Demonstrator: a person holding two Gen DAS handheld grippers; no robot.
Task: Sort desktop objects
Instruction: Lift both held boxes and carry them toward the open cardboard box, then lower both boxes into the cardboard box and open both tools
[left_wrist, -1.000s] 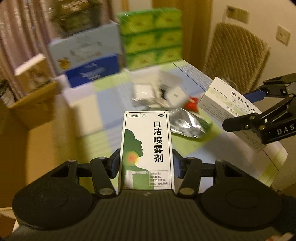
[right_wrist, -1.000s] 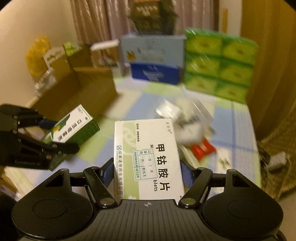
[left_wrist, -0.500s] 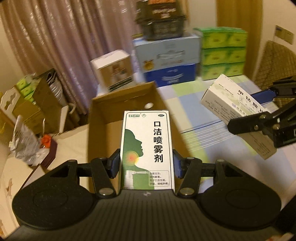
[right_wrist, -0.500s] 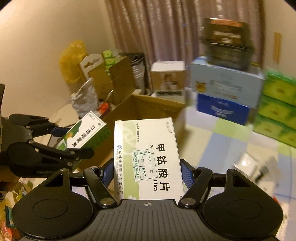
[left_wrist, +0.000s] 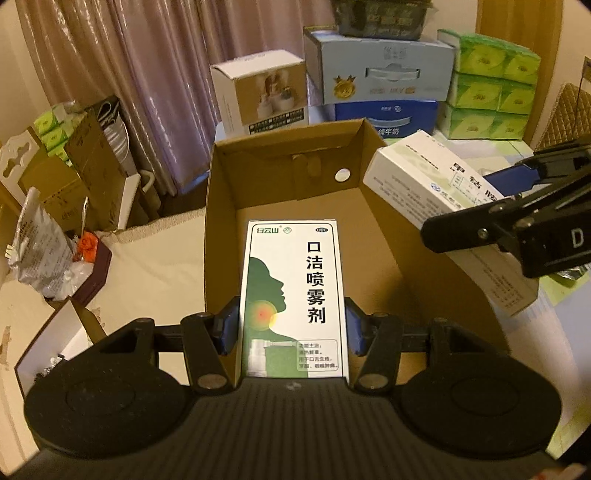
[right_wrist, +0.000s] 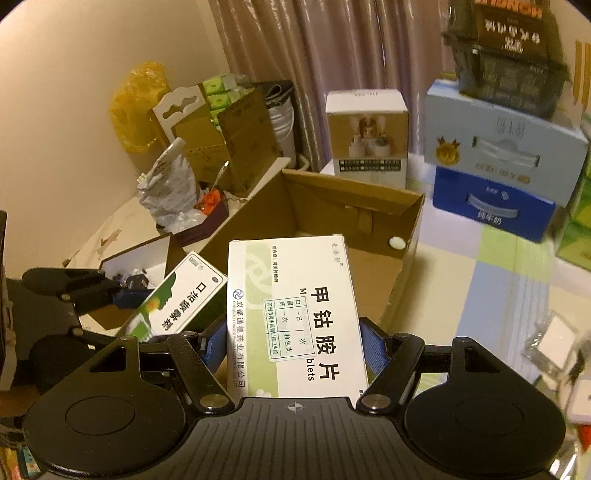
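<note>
My left gripper (left_wrist: 291, 328) is shut on a green and white mouth spray box (left_wrist: 293, 295) and holds it over the open brown cardboard box (left_wrist: 373, 147). My right gripper (right_wrist: 291, 343) is shut on a white and pale green tablet box (right_wrist: 291, 314) above the cardboard box's near right rim (right_wrist: 413, 221). In the left wrist view the right gripper (left_wrist: 524, 214) and the tablet box (left_wrist: 417, 181) show at the right. In the right wrist view the left gripper (right_wrist: 110, 295) and the spray box (right_wrist: 181, 299) show at the lower left.
Stacked blue and white cartons (left_wrist: 380, 70), green tissue packs (left_wrist: 491, 85) and a white product box (left_wrist: 262, 92) stand behind the cardboard box. A silver foil bag (left_wrist: 37, 247) lies at the left. Small clear packets (right_wrist: 554, 339) lie on the checked tablecloth (right_wrist: 491, 277) at the right.
Both grippers have swung left from the checked tablecloth to the cardboard box, each still holding its box. The cardboard box now fills the middle of both views.
</note>
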